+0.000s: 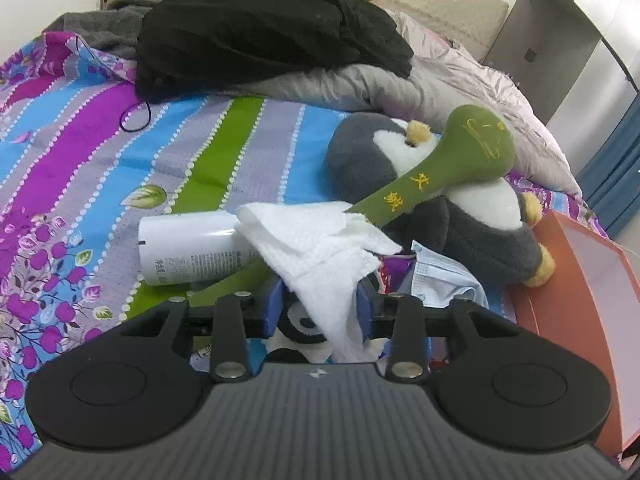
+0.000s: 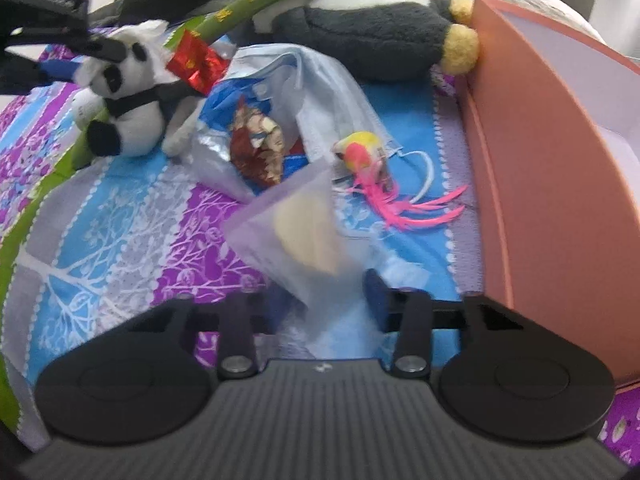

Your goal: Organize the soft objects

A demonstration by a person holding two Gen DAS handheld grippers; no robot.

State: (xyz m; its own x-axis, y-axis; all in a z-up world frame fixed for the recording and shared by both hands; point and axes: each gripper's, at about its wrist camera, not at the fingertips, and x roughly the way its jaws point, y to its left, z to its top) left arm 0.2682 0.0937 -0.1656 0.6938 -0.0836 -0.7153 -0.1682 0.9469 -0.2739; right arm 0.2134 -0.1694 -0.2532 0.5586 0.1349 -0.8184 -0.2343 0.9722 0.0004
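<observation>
1. Two pairs of tongs are at work over the bed [image 1: 100, 128], each closed on something limp.
2. Left tongs [image 1: 320, 300] pinch a white cloth [image 1: 316, 240]; its free end drapes forward over a white bottle [image 1: 188, 248] and the green plush [image 1: 432, 172]. I judge it very light and floppy, so it should sag and swing; a hold near the bunched middle looks safer than a corner.
3. Right tongs [image 2: 320, 292] have a frosted pouch [image 2: 296, 228] between their pads, with something pale inside. The view is blurred, but the pads seem to press its lower edge. Smooth plastic probably slips, so a deeper bite would likely serve better.
4. Still on the bed: a small panda [image 2: 124, 92], a grey penguin [image 1: 452, 200] with the green plush across it, a face mask [image 2: 320, 80] and a pink feathered toy [image 2: 372, 168].
5. These plush toys look soft and squashy, and light; the body suits a grip better than a thin limb.
6. An orange box [image 2: 532, 160] stands just beside the pile, a likely place for them.
</observation>
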